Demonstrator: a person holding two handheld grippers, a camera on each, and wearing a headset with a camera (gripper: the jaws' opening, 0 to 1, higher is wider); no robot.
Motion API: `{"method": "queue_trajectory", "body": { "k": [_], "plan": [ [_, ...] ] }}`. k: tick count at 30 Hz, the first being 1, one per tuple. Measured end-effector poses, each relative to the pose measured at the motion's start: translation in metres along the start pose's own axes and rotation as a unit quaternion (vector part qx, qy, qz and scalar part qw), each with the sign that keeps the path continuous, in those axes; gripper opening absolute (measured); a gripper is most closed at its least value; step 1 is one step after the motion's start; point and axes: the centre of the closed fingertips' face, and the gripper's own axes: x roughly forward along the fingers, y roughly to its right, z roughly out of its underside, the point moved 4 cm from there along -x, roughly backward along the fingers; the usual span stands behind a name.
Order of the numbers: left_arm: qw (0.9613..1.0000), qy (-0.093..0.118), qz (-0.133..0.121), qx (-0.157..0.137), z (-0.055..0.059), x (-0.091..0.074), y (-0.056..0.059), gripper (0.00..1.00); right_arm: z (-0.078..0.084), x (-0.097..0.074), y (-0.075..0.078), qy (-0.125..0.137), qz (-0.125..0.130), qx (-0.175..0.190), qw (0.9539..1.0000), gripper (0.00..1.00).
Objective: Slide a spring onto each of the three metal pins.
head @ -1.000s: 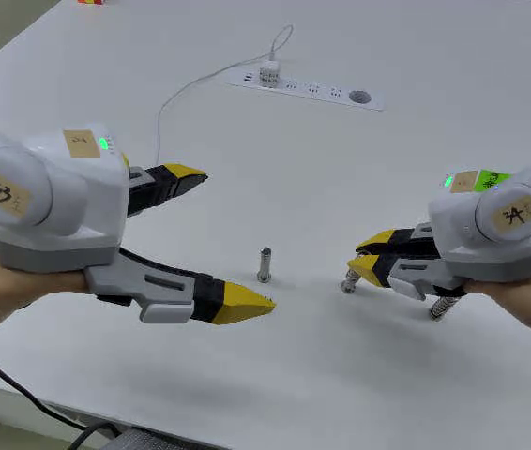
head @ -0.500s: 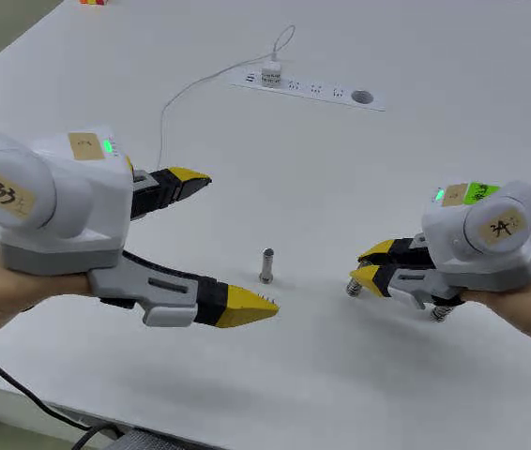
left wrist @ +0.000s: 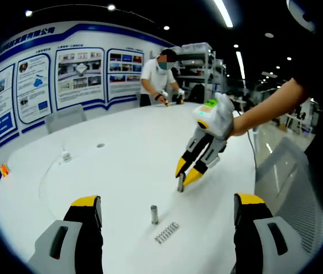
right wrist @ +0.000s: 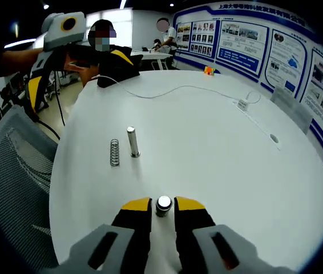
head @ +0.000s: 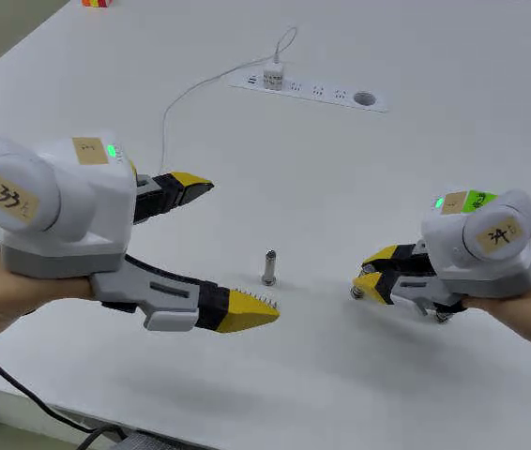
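The right hand-held gripper [head: 369, 270] is clamped on a sprung pin [right wrist: 163, 204] at the near right of the desk [head: 341, 169], while the left hand-held gripper [head: 237, 248] spreads wide over open surface beside the bare pin [head: 269, 266].

Head view high, angled down at table [head: 387, 187], gripper views low, facing inward, all share ctr pin [head: 269, 266].

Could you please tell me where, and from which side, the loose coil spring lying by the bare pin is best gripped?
Pinch the small silver coil spring across its coils near one end, coming down from above. It lies flat on the white table beside the upright bare metal pin, so a top approach probably clears the pin and leaves the other end open.
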Motion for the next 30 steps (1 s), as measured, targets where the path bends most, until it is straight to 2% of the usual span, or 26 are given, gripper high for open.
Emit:
{"method": "queue_trajectory", "body": {
  "k": [9,17,21,30],
  "plan": [
    [1.0,0.0,0.001,0.002,-0.002,-0.001,0.001,0.98,-0.003,-0.006,0.0,0.011,0.007,0.003,0.9999,0.19],
    [0.9999,0.003,0.0,0.01,-0.009,-0.004,0.001,0.98,-0.022,-0.022,0.001,0.05,0.029,-0.003,0.9983,0.2],
    [0.9999,0.003,-0.002,0.011,-0.009,-0.01,-0.002,0.98,-0.036,-0.03,-0.005,0.072,0.03,-0.003,0.9969,0.2],
    [0.9999,-0.001,0.002,0.014,-0.007,-0.02,0.001,0.98,-0.048,-0.027,-0.023,0.083,0.021,-0.009,0.9963,0.2]
  ]
}}
